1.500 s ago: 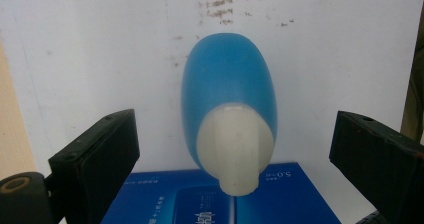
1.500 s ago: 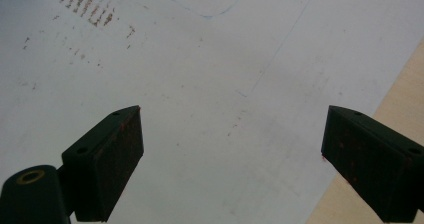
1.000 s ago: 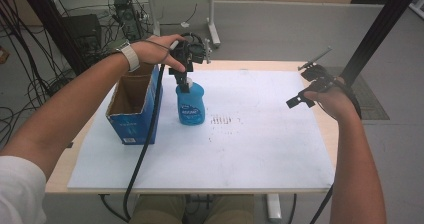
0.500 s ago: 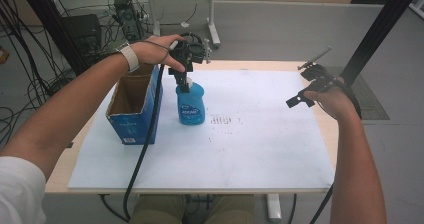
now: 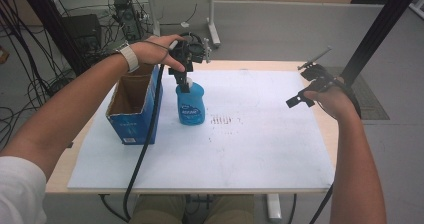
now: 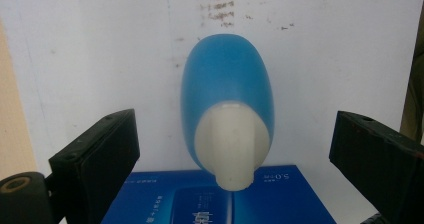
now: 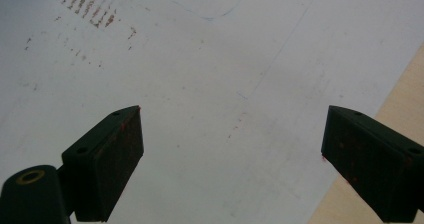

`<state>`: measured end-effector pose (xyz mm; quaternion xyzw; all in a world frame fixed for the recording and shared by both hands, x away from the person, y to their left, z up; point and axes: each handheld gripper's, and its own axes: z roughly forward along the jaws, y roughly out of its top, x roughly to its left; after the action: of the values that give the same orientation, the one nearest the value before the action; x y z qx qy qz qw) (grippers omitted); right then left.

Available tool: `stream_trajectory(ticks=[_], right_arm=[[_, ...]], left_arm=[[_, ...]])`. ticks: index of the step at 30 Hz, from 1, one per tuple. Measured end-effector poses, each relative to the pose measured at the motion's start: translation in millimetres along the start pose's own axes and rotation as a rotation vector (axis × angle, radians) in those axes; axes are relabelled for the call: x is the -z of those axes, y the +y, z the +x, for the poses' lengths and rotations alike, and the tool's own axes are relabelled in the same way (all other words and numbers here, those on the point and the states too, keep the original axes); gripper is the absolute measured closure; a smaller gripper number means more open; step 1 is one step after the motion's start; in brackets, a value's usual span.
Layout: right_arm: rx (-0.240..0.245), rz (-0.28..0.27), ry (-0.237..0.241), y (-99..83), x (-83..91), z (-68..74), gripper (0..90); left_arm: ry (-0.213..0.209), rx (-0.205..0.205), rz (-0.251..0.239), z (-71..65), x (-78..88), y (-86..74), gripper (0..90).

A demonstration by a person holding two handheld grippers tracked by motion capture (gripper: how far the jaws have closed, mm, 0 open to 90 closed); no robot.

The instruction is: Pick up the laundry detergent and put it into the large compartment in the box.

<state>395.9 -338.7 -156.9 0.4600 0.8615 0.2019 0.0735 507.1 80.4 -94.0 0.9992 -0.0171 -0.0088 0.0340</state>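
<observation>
1. Cardboard box (image 5: 131, 104): blue outside, brown inside, top open; stands on the left part of the white sheet (image 5: 260, 149) that covers the table. A black cable runs down over its right wall.
2. Left gripper (image 5: 184, 81): held from above in the left hand (image 5: 159, 51), pointing down over the bottle. In the left gripper view its two black jaws stand wide apart, one on each side of the cap, with clear gaps to it; nothing is clamped.
3. Blue bottle (image 5: 190, 104) (image 6: 227, 99): upright on the white sheet, just right of the cardboard box, label facing the person. Its white cap (image 6: 231, 144) lies between the left gripper's jaws, untouched.
4. Brown smudges (image 5: 223, 120) (image 7: 90, 6): a short row of marks on the sheet, just right of the bottle.
5. Right gripper (image 5: 299, 100): held in the right hand (image 5: 332, 101) above the sheet's right edge, well apart from the bottle. In the right gripper view its jaws are spread wide over bare sheet, holding nothing.
</observation>
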Motion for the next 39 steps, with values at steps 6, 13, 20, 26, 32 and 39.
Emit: stream_trajectory(ticks=[6,13,20,26,32,39], right_arm=[[0.0,-0.002,-0.005,-0.3,0.6,0.5,9.6],[-0.002,-0.004,-0.005,-1.5,1.3,0.0,9.6],[-0.002,-0.004,-0.003,-1.5,0.9,0.0,9.6],[-0.001,-0.002,-0.004,-0.5,0.4,0.4,9.6],[-0.001,-0.003,-0.002,0.2,-0.2,0.2,9.6],[0.0,-0.002,-0.003,0.6,-0.3,0.2,9.6]], left_arm=[[0.002,-0.007,0.006,-1.0,-0.3,2.5,6.2],[0.001,-0.005,0.004,-0.6,-0.4,2.2,6.2],[0.006,0.0,-0.002,-0.8,-1.0,0.4,6.2],[0.006,0.0,-0.003,-0.6,-1.1,-0.2,6.4],[0.007,0.004,-0.004,0.2,-1.0,-2.0,6.4],[0.012,0.005,-0.005,-0.4,-1.1,-2.7,6.5]])
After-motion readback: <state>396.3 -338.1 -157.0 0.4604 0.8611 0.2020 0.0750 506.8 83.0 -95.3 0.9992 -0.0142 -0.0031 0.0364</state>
